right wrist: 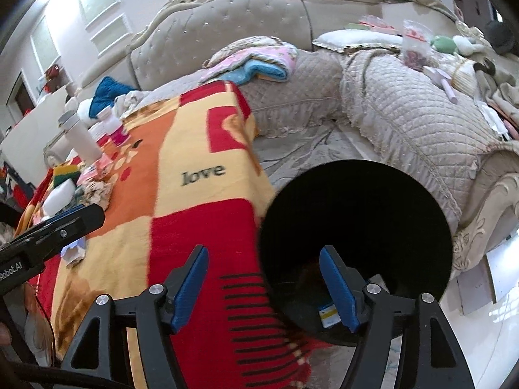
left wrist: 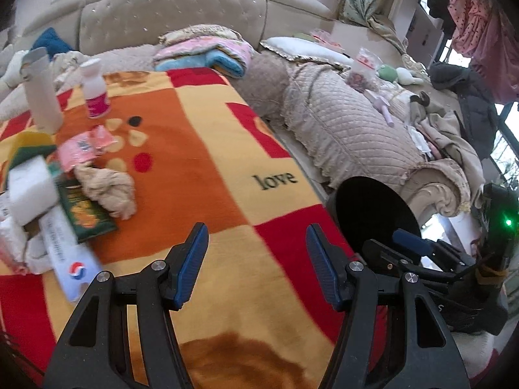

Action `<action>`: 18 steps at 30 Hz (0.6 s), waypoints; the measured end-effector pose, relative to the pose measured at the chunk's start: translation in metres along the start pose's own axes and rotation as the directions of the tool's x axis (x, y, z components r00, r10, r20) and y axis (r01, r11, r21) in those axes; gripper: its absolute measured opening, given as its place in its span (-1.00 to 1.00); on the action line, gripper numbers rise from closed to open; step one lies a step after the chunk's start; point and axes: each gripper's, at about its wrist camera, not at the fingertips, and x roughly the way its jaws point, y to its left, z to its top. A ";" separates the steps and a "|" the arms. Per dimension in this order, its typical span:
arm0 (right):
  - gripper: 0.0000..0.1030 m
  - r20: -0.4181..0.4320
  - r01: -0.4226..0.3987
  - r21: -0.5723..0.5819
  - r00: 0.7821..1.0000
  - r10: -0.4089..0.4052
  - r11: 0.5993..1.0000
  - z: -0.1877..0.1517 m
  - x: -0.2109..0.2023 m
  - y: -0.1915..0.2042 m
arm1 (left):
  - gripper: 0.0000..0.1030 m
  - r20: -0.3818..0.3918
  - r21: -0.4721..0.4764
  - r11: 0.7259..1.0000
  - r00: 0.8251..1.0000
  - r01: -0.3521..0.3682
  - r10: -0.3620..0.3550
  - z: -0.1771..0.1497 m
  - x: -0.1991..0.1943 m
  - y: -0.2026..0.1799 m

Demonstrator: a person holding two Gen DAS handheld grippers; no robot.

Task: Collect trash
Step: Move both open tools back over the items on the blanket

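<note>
Blue-padded left tongs (left wrist: 256,265) hang spread over the bare orange and red blanket (left wrist: 207,168) covering the table, with nothing between the pads and nothing touched. Right tongs (right wrist: 262,287) are spread too and hold nothing; one finger shows over the blanket's fringed edge, the other in front of the mouth of the black bin (right wrist: 356,227) that stands just beside the table. No earlier view is given, so only the present gap can be told.

Judging by how things lie, the job is partly done at best. Deep in the bin a small yellow and white scrap (right wrist: 329,316) shows, so something is already inside. Most of the trash is still in a heap at the far left of the table: a crumpled beige wad (left wrist: 108,191), a pink wrapper (left wrist: 86,146), a green packet (left wrist: 86,209), a white box (left wrist: 30,188) and a long white carton (left wrist: 69,259). Behind them stand a white tube (left wrist: 42,92) and a small white bottle (left wrist: 94,92); whether those 2 count as trash I cannot tell
</note>
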 end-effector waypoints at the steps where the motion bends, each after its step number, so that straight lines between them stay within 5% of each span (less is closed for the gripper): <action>1: 0.34 0.000 -0.004 -0.010 1.000 0.004 1.000 0.000 0.000 0.006 | 0.19 0.003 -0.003 1.000 1.000 -0.009 0.009 -0.001 -0.002 0.004; 18: 0.41 -0.027 -0.093 -0.135 0.996 0.090 0.987 0.000 0.012 0.099 | 0.19 0.030 -0.076 0.988 0.990 -0.136 0.138 -0.018 -0.035 0.073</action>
